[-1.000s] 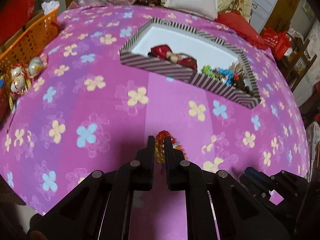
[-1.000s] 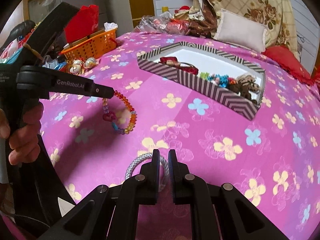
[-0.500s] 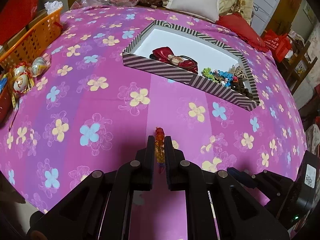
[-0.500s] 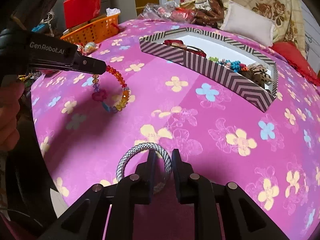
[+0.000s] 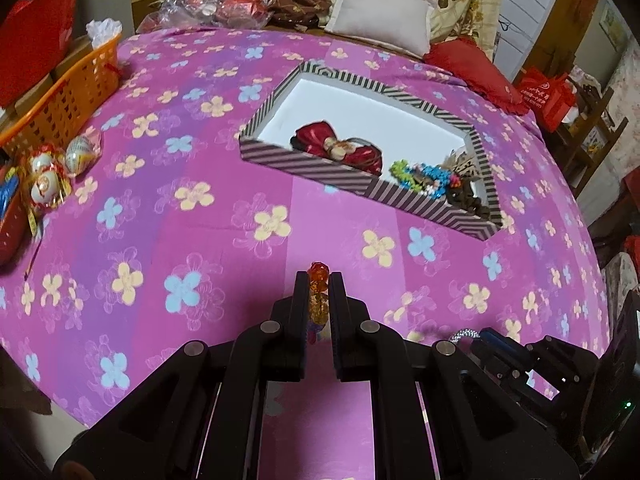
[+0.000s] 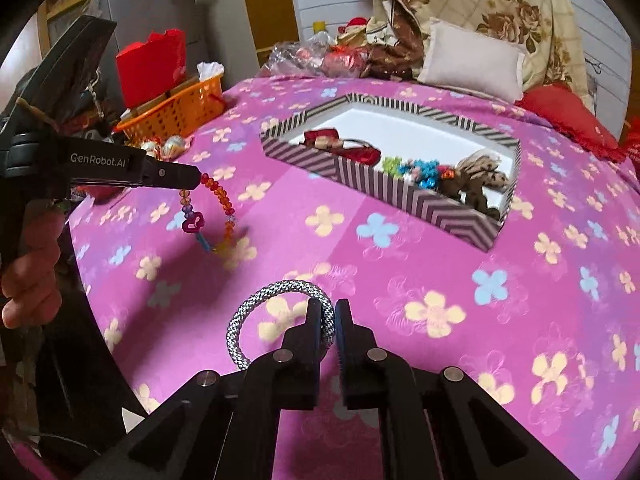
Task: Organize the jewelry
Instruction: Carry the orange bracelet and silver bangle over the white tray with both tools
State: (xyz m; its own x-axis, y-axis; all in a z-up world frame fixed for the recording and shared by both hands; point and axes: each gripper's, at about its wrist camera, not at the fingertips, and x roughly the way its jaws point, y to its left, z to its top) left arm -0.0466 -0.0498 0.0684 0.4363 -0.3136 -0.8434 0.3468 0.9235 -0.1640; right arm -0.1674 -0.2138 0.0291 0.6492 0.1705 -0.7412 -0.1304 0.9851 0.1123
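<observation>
On the left tool "GenRobot.AI"; its fingers pinch beaded bracelet, right fingers silver bangle.

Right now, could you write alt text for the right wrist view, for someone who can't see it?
Two black fingers pinch a silver mesh bangle above a pink floral bedspread. At left, another gripper dangles a colourful beaded bracelet; beyond sits a striped box of trinkets.

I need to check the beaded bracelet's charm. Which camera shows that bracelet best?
The right wrist view: the beaded bracelet hangs side-on from the left gripper, whole loop and pink charm visible. The left wrist view shows only a few edge-on beads.
</observation>
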